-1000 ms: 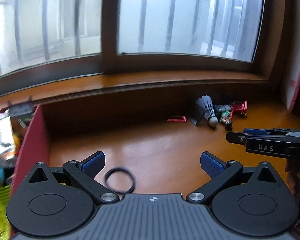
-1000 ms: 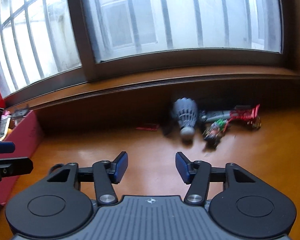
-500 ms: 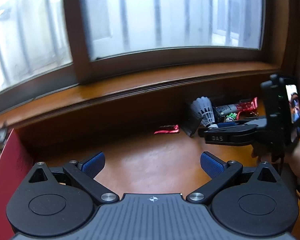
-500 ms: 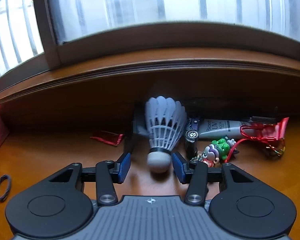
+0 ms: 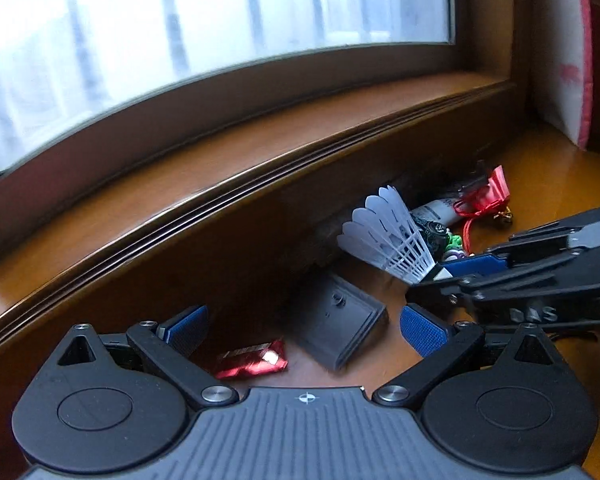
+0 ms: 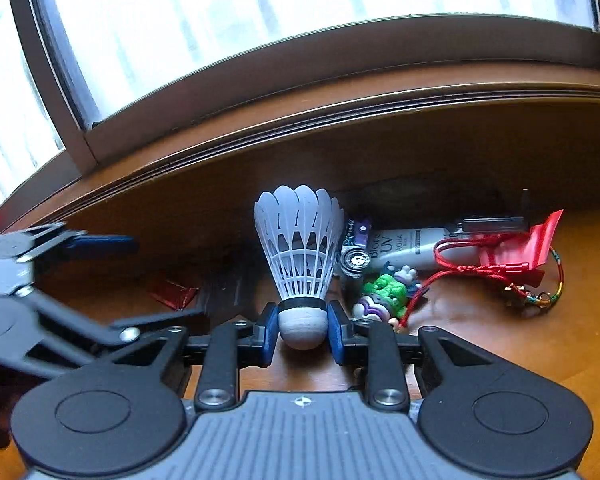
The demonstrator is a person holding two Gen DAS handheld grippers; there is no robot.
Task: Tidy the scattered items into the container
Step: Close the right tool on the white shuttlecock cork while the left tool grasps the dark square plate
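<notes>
Now the white feathered shuttlecock [image 6: 298,248], loose half a second ago, is clamped at its cork by the right gripper [image 6: 302,330]; beside it, the left gripper [image 5: 304,326] is spread empty. Container unseen.

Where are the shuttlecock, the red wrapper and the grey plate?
shuttlecock [image 6: 300,248], right wrist view, on the white skirt.
red wrapper [image 5: 251,359], left wrist view, on its shiny middle.
grey plate [image 5: 336,316], left wrist view, on its flat top face.
</notes>
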